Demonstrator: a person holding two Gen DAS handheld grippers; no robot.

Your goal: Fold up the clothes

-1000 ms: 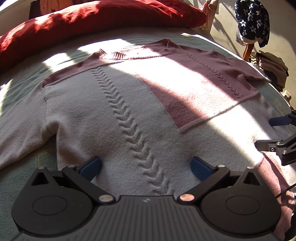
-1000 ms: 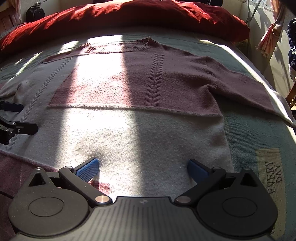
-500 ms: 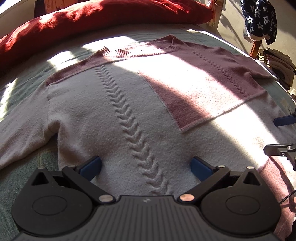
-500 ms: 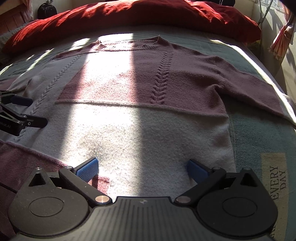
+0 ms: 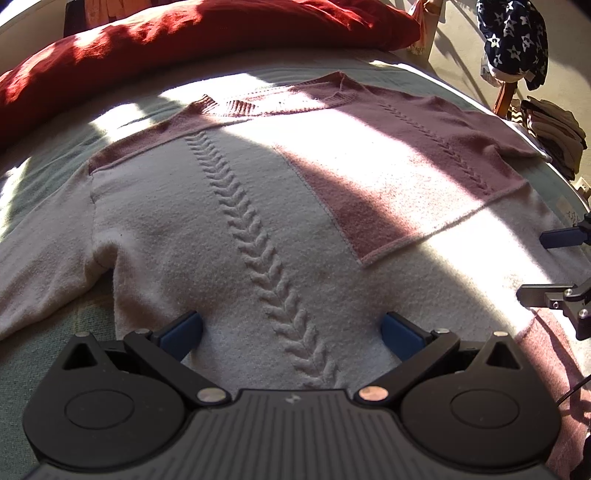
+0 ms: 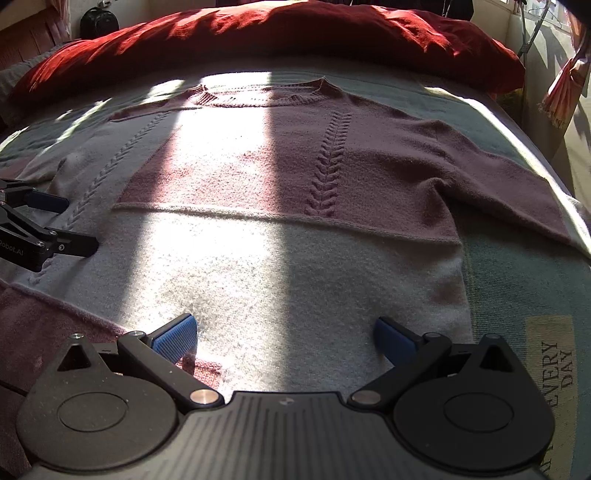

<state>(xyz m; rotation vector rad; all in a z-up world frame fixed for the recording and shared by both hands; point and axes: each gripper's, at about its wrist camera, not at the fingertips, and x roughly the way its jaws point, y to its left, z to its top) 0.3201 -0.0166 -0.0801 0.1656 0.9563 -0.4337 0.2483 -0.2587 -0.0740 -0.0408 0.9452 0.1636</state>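
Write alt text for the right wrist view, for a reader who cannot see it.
A two-tone knitted sweater, dusty pink above and pale grey below with raised braid patterns, lies spread flat on a grey-green bedcover in patchy sunlight. The open right gripper hovers at its near hem, the left gripper at the left edge. A red blanket lies behind.

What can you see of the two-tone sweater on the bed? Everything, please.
The pink and off-white knitted sweater lies flat, front up, on the pale green bedspread, neckline toward the red duvet. Ribbed crew collar, two raised braid cables, pink upper right panel, fuzzy knit. Both sleeves are spread sideways. The left gripper and right gripper hover open at its hem, gripping nothing.
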